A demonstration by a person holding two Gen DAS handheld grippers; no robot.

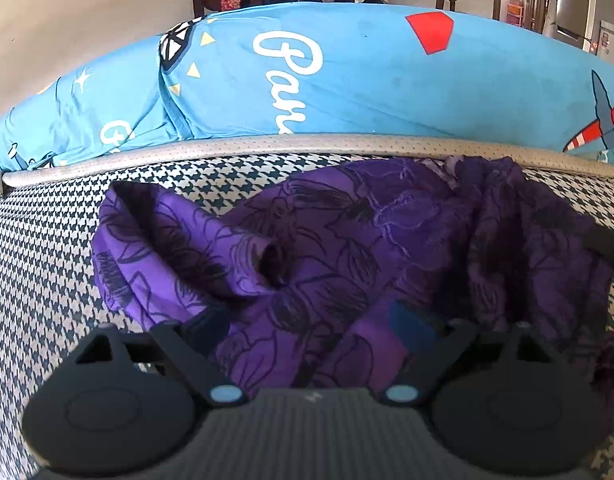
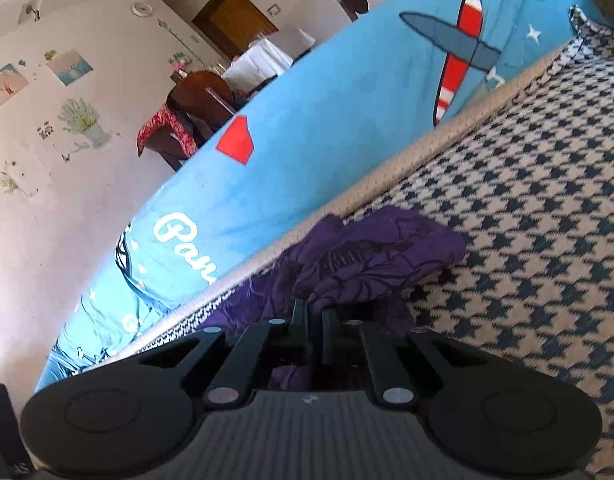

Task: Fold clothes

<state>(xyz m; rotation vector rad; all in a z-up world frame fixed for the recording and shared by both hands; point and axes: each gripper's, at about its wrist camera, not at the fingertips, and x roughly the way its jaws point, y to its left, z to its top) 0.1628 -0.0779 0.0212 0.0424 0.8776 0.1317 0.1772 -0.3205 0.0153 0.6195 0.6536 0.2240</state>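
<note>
A purple garment with a dark floral print [image 1: 327,240] lies crumpled on the houndstooth cushion [image 1: 39,264]. My left gripper [image 1: 307,320] is open, its fingers spread wide and resting on the near part of the cloth. My right gripper [image 2: 315,320] is shut on a bunched edge of the same purple garment [image 2: 371,256], seen tilted in the right wrist view. The right gripper's black tip also shows at the right edge of the left wrist view [image 1: 607,240].
A blue pillow with white lettering, red shapes and a plane print [image 1: 347,76] lies along the back behind a grey piped edge [image 1: 267,146]. Houndstooth cushion [image 2: 527,220] extends to the right. Chairs, a table and a wall with stickers stand beyond.
</note>
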